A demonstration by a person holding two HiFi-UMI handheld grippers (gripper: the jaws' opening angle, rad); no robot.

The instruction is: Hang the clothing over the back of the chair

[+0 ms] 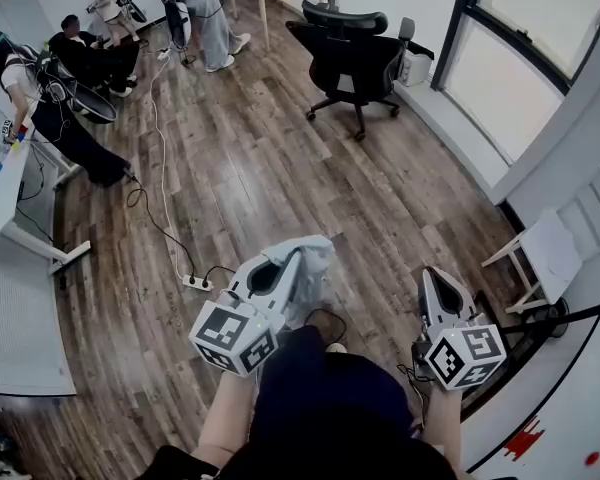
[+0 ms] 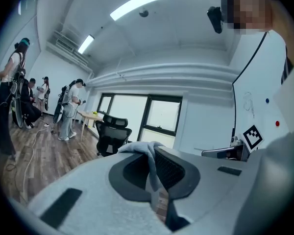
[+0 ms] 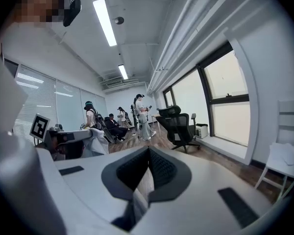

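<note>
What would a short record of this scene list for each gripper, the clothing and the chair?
left gripper: shut on clothing
right gripper: shut, holding nothing
clothing: pale grey, bunched at the left jaws, above the wooden floor
office chair: black, across the room by the window, back bare
hanging: not yet done

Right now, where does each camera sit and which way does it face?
Head view: on the person's head, looking steeply down at the wood floor; shows forearms, left hand-held gripper shut on grey clothing, right hand-held gripper.
Left gripper view: on the left hand-held gripper, facing along its jaws toward the windows; person's upper body at right.
Right gripper view: on the right one, facing along its shut jaws; upper body at left.
Shared: all three show the black office chair.
</note>
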